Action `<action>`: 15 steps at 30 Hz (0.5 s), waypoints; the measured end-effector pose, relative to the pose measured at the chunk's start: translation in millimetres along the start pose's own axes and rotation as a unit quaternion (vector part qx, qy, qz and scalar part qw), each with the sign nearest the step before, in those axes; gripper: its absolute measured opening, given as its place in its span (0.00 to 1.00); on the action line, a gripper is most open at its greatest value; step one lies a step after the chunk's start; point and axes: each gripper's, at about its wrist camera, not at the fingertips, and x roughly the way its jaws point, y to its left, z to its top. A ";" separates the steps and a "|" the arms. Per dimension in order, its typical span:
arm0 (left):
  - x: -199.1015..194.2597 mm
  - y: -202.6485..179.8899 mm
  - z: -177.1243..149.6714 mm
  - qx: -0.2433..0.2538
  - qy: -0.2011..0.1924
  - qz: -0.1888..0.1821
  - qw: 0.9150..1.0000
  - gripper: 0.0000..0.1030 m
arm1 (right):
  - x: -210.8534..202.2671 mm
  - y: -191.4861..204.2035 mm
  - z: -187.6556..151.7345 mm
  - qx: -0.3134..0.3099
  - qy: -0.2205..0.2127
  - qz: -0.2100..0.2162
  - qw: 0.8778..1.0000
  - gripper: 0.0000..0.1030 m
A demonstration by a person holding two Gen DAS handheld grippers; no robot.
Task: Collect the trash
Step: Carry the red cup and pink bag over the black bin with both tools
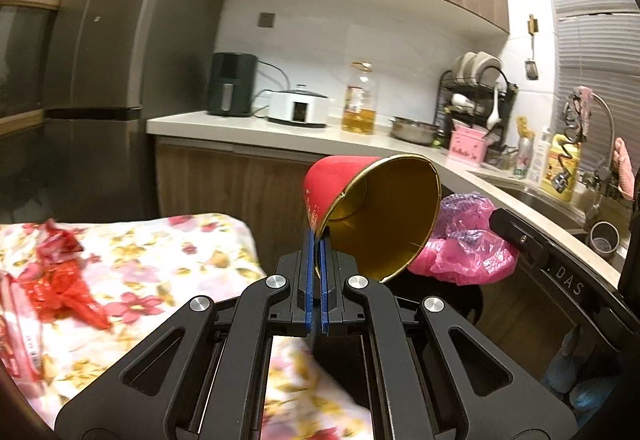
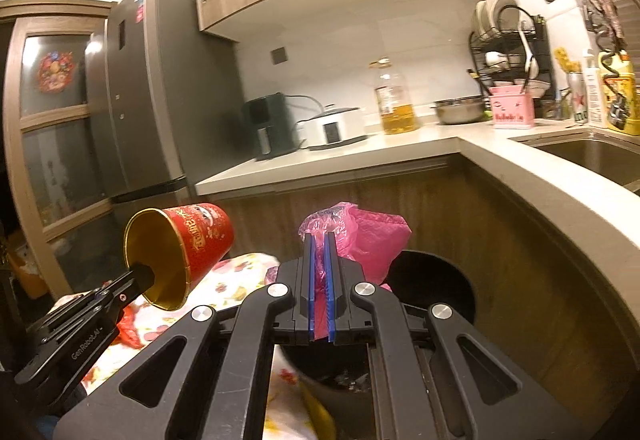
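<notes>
Your left gripper [image 1: 319, 236] fingers clamp the red cup's [image 1: 336, 180] rim; your right gripper [image 2: 319, 240] fingers pinch the pink bag [image 2: 368, 236].

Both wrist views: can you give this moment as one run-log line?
left gripper: shut on red paper cup rim | right gripper: shut on pink plastic bag | black bin: below bag

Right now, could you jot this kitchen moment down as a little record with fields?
place: kitchen, by the counter
left gripper: shut on the rim of a red paper cup, tipped on its side
right gripper: shut on a pink plastic bag
below the bag: black bin
left on the flowered cloth: red wrappers
</notes>
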 end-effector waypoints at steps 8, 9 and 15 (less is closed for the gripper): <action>26.0 -27.5 -2.2 0.014 0.011 -0.023 1.000 0.02 | 3.3 -22.7 0.3 0.016 -0.004 -0.019 1.000 0.05; 28.8 -29.6 -2.3 0.015 0.013 -0.025 1.000 0.02 | 4.4 -25.0 1.4 0.017 -0.004 -0.020 1.000 0.05; 41.6 -38.5 -3.2 0.020 0.020 -0.028 0.999 0.02 | 8.5 -34.4 1.2 0.029 -0.003 -0.024 0.999 0.05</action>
